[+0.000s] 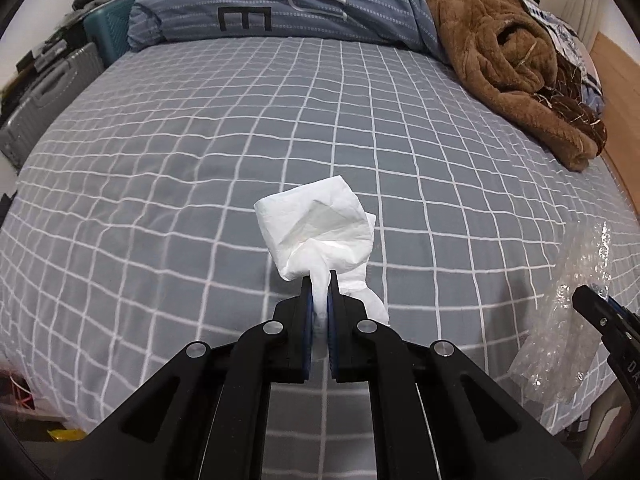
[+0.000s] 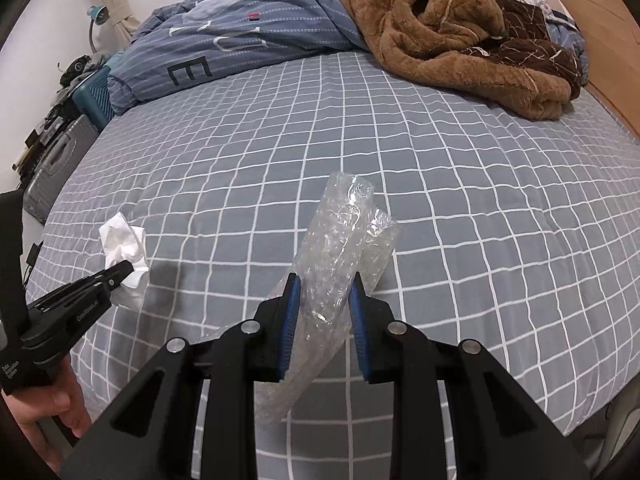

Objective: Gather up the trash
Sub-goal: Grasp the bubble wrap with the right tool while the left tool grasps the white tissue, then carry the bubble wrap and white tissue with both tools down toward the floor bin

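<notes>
From the left wrist view, the left gripper (image 1: 319,280) has its blue-padded fingers (image 1: 308,312) pinched together on a crumpled white tissue (image 1: 316,228), which sticks up past the tips and is held off the bed. Below it spreads the grey sheet with a white grid (image 1: 200,160). At the far end lie a blue striped duvet (image 1: 280,4) and a brown fleece blanket (image 1: 508,56). Grey suitcases (image 1: 44,108) stand beside the bed on the left. At the right edge, the right gripper (image 1: 592,300) shows with clear bubble wrap (image 1: 560,340) in it.

From the right wrist view, the right gripper (image 2: 323,292) is clamped on the roll of bubble wrap (image 2: 340,256), its pads pressing either side, the jaws partly apart around it. The wrap reaches beyond the tips and hangs below them. To the left, the left gripper (image 2: 124,270) holds the tissue (image 2: 124,244) above the sheet (image 2: 440,200), and a hand (image 2: 52,404) grips its handle. The brown blanket (image 2: 440,28) and duvet (image 2: 224,36) lie beyond.
</notes>
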### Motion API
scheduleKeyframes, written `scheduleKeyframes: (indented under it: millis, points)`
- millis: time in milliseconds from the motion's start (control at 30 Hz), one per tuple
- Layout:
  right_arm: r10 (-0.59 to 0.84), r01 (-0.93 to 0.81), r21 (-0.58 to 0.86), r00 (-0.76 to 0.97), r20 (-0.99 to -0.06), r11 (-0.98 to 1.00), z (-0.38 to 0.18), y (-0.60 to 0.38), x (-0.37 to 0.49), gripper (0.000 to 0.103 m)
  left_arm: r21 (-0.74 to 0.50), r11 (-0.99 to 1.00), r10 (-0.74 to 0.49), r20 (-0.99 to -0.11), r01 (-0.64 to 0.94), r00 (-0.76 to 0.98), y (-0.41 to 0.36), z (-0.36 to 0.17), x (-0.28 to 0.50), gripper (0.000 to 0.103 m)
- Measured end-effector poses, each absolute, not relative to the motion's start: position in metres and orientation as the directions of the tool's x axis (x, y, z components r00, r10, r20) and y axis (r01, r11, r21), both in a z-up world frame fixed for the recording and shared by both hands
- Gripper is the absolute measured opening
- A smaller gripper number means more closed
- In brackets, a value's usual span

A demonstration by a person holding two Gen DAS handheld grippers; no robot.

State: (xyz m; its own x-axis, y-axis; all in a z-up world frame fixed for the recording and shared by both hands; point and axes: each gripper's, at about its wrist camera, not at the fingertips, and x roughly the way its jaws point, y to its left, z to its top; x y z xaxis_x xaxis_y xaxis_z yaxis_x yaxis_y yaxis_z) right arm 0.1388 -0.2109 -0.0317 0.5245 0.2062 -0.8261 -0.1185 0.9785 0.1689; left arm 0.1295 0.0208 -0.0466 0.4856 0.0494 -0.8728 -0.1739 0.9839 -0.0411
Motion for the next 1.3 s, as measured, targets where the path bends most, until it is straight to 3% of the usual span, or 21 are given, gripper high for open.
scheduleKeyframes:
  millis: [1300]
  points:
    - [0.195,-0.192,0.102,0.565,-0.801,0.976,0.020,-0.201,0.020,0.024,-0.073,0.990,0.001,-0.856,-0.122,0.517,-0.004,0.007,-0.010,0.006]
